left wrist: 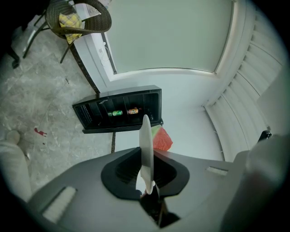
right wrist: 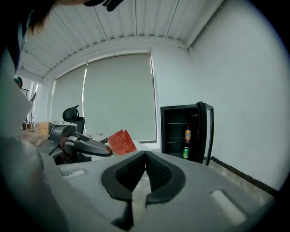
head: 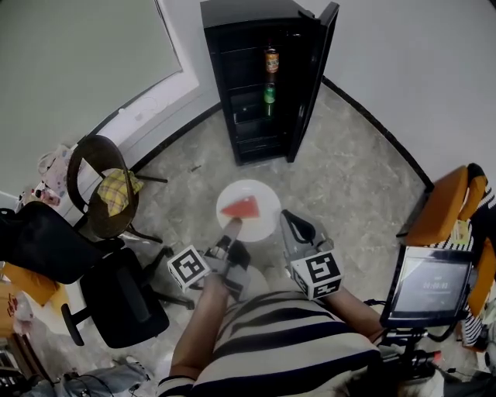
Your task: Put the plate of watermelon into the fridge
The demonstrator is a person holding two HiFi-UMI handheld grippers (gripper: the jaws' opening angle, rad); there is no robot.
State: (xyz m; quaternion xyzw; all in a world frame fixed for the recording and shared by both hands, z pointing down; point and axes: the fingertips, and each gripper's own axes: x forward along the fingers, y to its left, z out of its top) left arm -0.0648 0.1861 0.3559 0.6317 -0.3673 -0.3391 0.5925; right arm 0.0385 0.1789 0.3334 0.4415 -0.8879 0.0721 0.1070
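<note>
Head view: left gripper (head: 232, 227) is clamping the plate (head: 263, 223) rim, carrying the watermelon (head: 240, 208) level toward the open fridge (head: 242, 74); right gripper (head: 288, 222) is idling closed, empty.

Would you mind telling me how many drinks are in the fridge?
2: an orange drink on an upper shelf, a green drink on the shelf below; others may be hidden.

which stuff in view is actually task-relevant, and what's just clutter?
Job:
- plate
- watermelon slice on it
- open fridge
- left gripper, clamped on the plate's rim

Lying about:
- orange can and green can in the fridge
- wicker chair with yellow cloth
- black office chair
- orange chair
- screen
</note>
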